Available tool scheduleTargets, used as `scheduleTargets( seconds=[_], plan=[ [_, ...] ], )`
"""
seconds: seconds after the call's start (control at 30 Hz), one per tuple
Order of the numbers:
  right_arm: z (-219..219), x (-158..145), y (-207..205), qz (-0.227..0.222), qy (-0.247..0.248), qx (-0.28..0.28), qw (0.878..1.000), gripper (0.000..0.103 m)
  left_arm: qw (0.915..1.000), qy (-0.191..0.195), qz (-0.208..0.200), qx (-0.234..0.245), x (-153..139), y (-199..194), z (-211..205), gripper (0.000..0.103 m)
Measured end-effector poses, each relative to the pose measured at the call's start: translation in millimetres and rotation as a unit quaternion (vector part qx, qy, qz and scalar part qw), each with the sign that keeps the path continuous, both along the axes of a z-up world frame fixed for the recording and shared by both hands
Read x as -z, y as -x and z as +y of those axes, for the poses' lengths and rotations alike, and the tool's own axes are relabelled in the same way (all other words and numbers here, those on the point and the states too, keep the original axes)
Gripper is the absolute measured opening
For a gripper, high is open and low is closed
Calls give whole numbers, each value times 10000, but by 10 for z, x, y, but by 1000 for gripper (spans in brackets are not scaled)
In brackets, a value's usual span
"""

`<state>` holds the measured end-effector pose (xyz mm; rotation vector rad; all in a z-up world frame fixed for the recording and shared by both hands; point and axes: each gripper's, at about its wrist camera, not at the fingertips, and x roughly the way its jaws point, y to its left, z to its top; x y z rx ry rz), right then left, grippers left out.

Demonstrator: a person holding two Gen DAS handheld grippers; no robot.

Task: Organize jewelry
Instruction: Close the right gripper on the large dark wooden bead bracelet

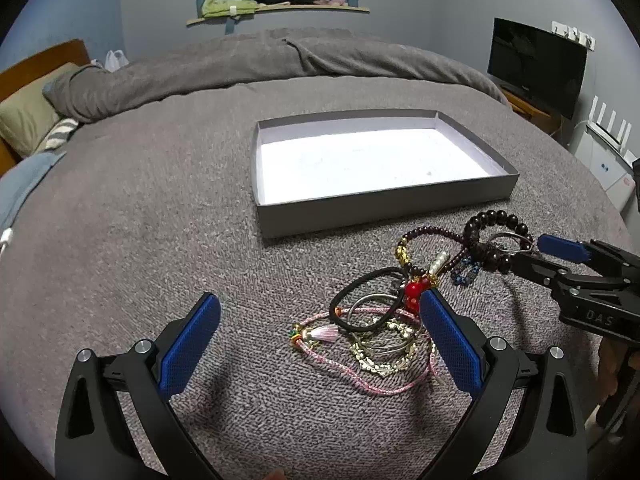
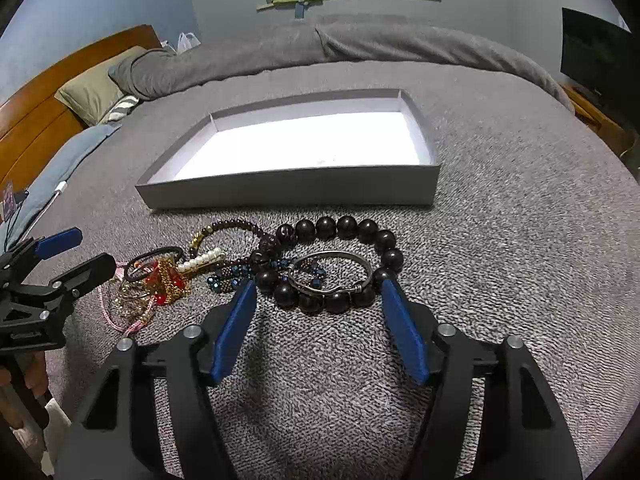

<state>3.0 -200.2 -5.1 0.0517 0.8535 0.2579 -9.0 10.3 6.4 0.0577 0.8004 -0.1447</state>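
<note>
Grey bedspread [image 1: 160, 208] carries one shallow box [image 2: 288, 190], nothing inside, with one jewelry pile [image 1: 384, 320] nearer. Left gripper [image 1: 320, 320] spread wide beside it; right gripper [image 2: 316, 292] spread, flanking one big-bead bracelet [image 2: 332, 236].

The blanket [image 2: 500, 200] is seen as coarse, matt grey woven cloth. The box [image 2: 288, 190] appears as smooth matt card, paler inside. The beads [image 2: 346, 227] look glossy and dark, and the bangle [image 2: 340, 255] is dull metal. The fingers [image 2: 236, 328] are faced with textured blue pads on matt black plastic. The headboard [image 2: 36, 108] is polished wood.
</note>
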Motion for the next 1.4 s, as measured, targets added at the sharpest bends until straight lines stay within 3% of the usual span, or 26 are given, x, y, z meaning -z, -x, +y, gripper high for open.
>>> scheduleTargets(
  seconds=[0.37, 0.43, 0.5, 0.67, 0.73, 0.97, 1.13, 1.4],
  plan=[
    [33, 37, -76, -35, 96, 52, 9999, 54, 10000, -7, -5, 10, 8, 5, 17, 99],
    [37, 41, -92, -62, 117, 53, 9999, 50, 10000, -18, 7, 12, 12, 3, 13, 99],
    [38, 40, -101, -90, 187, 74, 9998, 39, 10000, -24, 8, 13, 12, 3, 10, 99],
    [11, 20, -98, -128, 183, 44, 9997, 36, 10000, 5, 4, 13, 6, 4, 25, 99],
    [4, 11, -94, -140, 158, 47, 9998, 28, 10000, 4, 10, 20, 6, 4, 24, 99],
    [-132, -94, -131, -344, 213, 294, 9988, 28, 10000, 10, -17, 17, -7, 11, 31, 99],
    [-291, -29, -294, -139, 379, 553, 9977, 28, 10000, -7, -12, 35, -3, 6, 14, 99],
    [-250, 99, -478, 259, 338, 300, 9986, 20, 9999, -93, 65, 96, 65, -35, 22, 99]
  ],
)
